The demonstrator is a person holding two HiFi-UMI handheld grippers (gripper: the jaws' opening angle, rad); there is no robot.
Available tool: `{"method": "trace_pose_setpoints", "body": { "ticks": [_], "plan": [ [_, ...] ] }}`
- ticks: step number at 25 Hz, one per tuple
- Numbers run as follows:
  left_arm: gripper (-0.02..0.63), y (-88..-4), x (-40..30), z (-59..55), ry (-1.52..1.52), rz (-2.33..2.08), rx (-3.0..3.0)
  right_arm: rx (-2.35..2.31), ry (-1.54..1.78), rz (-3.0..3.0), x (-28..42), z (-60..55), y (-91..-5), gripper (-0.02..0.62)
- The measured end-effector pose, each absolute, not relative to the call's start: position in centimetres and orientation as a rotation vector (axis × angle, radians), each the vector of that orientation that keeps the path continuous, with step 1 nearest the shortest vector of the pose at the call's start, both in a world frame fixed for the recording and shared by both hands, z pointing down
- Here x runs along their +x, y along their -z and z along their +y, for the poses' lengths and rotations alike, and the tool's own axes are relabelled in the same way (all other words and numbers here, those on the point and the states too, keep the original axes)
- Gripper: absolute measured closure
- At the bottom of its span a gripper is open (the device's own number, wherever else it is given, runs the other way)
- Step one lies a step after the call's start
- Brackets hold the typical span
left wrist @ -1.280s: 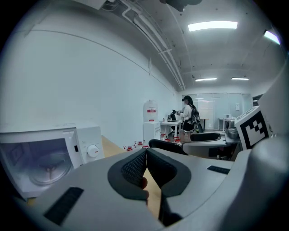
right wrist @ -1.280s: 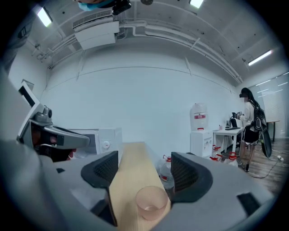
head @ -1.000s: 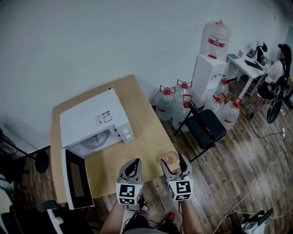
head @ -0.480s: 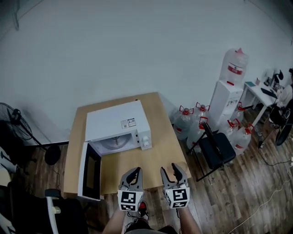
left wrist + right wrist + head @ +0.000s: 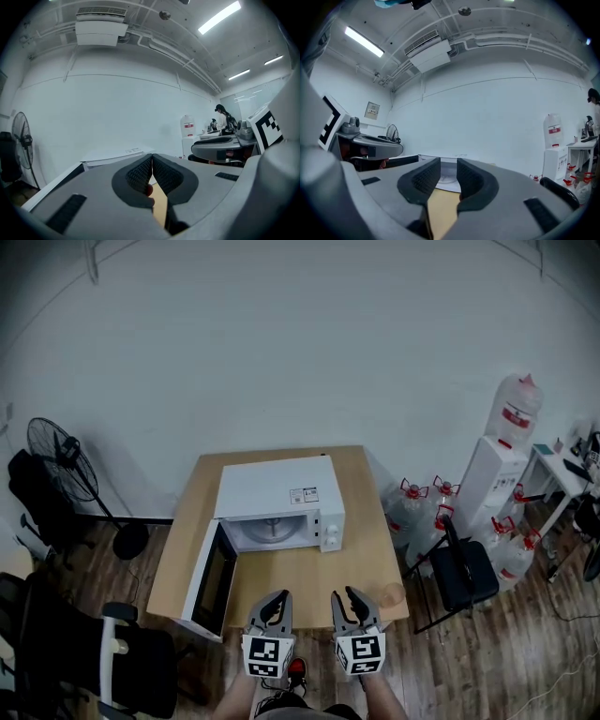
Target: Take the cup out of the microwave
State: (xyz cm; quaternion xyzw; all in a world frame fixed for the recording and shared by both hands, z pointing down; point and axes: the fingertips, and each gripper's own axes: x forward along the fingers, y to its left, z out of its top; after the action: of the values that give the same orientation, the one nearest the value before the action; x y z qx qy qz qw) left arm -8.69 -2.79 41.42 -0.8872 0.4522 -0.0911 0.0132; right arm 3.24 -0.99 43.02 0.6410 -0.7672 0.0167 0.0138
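Grippers number two. The left gripper [image 5: 275, 604] has its jaws pressed together on nothing; the right gripper [image 5: 348, 602] has jaws a narrow gap apart, which have just been closing with nothing between them. One cup [image 5: 394, 594] stands just right of the right gripper, near the corner of the wooden table [image 5: 309, 570]. One white microwave [image 5: 281, 488], its door [image 5: 214, 577] open, sits ahead of both. One fan [image 5: 54, 442] stands far left. Only the gripper views show the ceiling lights [image 5: 220, 16]; only the head view shows the cup.
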Motion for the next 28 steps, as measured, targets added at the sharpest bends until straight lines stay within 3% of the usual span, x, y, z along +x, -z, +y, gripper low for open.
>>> {"method": "trace_pose_setpoints", "body": {
  "ticks": [10, 28],
  "plan": [
    [0.583, -42.1, -13.4, -1.1, 0.3, 1.525, -2.709, 1.919, -0.068, -2.435, -0.5, 0.0, -43.9, 0.567],
    [0.583, -42.7, -13.4, -0.8, 0.307, 1.515, -2.722, 1.92, -0.049, -2.429, -0.4, 0.5, -44.1, 0.578]
  ]
}}
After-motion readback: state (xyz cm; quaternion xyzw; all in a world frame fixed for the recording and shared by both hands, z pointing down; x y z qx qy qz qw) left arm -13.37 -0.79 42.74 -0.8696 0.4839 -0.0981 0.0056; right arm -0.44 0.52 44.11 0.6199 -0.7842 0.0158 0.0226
